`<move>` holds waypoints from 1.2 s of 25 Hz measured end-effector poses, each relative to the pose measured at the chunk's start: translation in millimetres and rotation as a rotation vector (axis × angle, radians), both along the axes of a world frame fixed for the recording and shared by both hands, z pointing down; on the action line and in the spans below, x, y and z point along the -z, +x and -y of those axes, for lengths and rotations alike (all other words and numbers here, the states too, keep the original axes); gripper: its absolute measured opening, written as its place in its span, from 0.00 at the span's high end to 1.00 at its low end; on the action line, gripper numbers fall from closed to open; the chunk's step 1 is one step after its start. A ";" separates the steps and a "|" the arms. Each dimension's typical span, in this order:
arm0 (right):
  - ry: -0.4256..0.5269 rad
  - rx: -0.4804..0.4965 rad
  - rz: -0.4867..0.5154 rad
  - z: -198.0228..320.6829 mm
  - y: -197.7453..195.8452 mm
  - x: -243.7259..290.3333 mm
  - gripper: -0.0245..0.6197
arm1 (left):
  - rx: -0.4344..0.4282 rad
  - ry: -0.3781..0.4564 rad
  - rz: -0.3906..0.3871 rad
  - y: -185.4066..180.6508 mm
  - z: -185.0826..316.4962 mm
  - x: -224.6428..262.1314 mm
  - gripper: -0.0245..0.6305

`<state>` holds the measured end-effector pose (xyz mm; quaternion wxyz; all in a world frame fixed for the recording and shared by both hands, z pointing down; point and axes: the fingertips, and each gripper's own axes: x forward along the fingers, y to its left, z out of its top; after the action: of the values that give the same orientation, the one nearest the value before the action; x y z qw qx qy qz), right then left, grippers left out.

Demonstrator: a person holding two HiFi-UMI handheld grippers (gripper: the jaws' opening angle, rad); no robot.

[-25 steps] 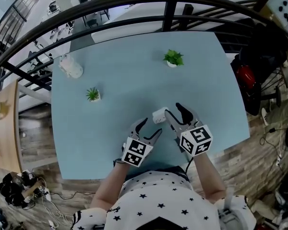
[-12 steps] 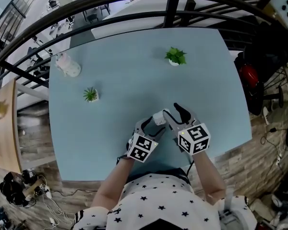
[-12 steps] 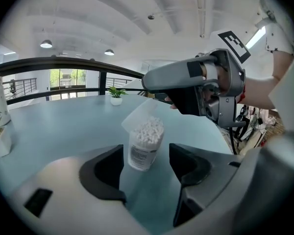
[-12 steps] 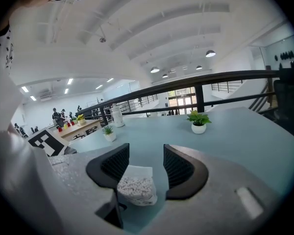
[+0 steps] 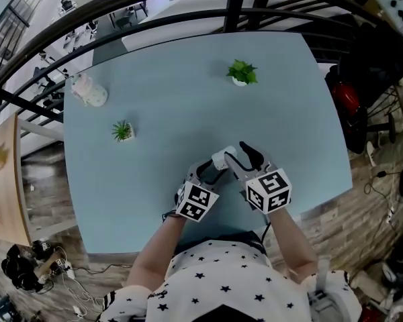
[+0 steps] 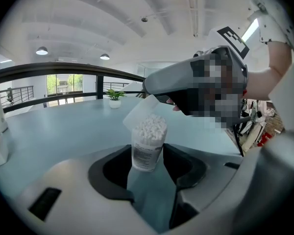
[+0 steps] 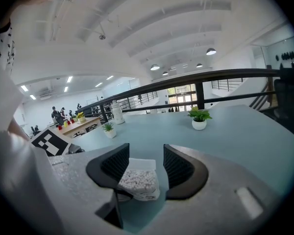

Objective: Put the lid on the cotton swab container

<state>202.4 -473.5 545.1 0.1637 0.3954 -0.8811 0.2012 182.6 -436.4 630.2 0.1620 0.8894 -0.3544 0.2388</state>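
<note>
A clear cotton swab container (image 6: pixel 148 143), full of white swabs, stands between the jaws of my left gripper (image 6: pixel 147 163). Those jaws have just been closing and now press on its sides. Its translucent lid (image 6: pixel 137 112) tilts behind the open top, held at the tip of my right gripper (image 6: pixel 159 84). In the right gripper view the lid (image 7: pixel 139 164) lies between the jaws of the right gripper (image 7: pixel 146 168), with the swabs (image 7: pixel 137 181) just below. From the head view both grippers, left (image 5: pixel 213 171) and right (image 5: pixel 240 158), meet at the container (image 5: pixel 221 159) near the table's front.
The light blue table (image 5: pixel 161 79) carries a small potted plant (image 5: pixel 242 72) at the back right, another (image 5: pixel 121 131) at the left, and a white jar (image 5: pixel 87 91) at the far left corner. A dark railing (image 5: pixel 188 5) runs behind the table.
Both grippers have come lower. The left gripper, empty and wide open before, has moved in beside the right one and its jaws have closed onto the container.
</note>
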 end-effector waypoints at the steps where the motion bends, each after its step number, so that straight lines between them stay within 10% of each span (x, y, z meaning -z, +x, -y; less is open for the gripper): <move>1: -0.003 -0.002 0.002 -1.0 0.4 -0.7 0.65 | -0.004 0.005 0.002 -0.2 0.1 -0.1 0.66; 30: -0.128 -0.057 -0.005 -22.2 18.4 -36.2 0.58 | 0.003 0.013 0.013 -0.6 0.2 -1.3 0.67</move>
<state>220.8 -451.2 581.3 0.1853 0.4097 -0.8543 0.2607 182.0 -436.6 631.5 0.1544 0.8882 -0.3585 0.2423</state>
